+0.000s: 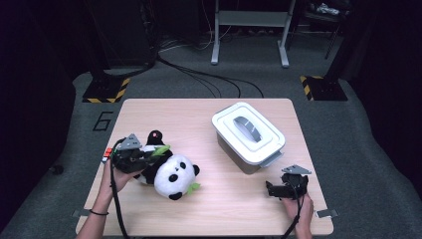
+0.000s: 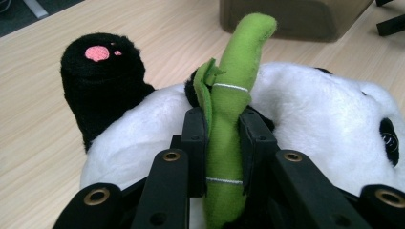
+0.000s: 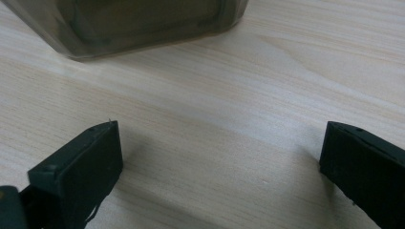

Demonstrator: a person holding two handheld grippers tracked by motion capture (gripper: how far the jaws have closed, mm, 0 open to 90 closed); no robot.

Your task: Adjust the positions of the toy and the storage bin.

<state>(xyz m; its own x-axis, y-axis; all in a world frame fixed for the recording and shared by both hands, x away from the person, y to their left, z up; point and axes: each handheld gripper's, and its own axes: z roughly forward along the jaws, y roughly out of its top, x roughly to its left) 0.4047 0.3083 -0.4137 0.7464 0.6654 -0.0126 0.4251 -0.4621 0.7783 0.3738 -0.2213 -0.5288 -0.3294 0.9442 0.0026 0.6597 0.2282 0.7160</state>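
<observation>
Green felt bamboo stalk (image 2: 228, 124) you're clenching in your left gripper (image 2: 223, 138); tugging toward three o'clock, it's risking tearing off the panda (image 2: 305, 119)

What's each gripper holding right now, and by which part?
The left gripper is shut on the panda plush, its jaws pinching the green bamboo stalk partway up. The right gripper holds nothing; its jaws stand open over the table.

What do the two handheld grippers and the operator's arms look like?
Both the left gripper and right gripper are matte black, each topped by a grey three-cornered plate and trailing a black cable. Jaws are flat black blocks on linkage arms with brass-ringed holes. Forearms bare; dark band on left wrist.
</observation>
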